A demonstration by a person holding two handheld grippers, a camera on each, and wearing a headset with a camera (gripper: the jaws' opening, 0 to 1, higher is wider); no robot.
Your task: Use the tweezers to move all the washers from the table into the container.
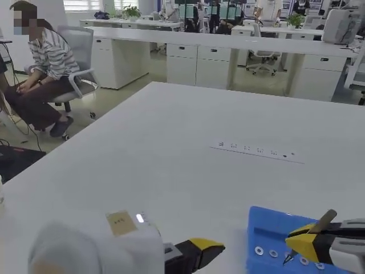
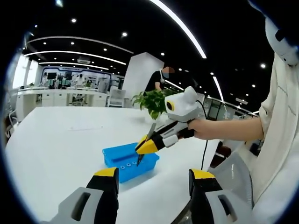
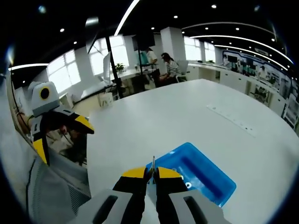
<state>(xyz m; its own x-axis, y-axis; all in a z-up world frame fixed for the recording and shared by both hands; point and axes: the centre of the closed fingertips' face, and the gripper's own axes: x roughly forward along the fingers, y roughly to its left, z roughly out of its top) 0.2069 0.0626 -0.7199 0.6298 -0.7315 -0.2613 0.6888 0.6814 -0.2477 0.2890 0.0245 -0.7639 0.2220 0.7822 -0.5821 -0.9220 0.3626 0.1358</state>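
Tweezers [image 1: 325,219] tilted steeply, tips down over blue container [image 1: 268,227], clenched in right gripper [image 1: 297,240], left gripper [image 2: 154,176] released, jaws apart

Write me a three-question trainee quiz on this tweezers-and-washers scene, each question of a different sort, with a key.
1. True or false: the left gripper stands open and holds nothing.
2. The washers lie: A) on the bare tabletop; B) in the blue container; C) in a person's hand.
3. Fill in: the tweezers are held over the blue container by the ___ gripper.

Key: 1 true; 2 B; 3 right (the right gripper is closed on them).
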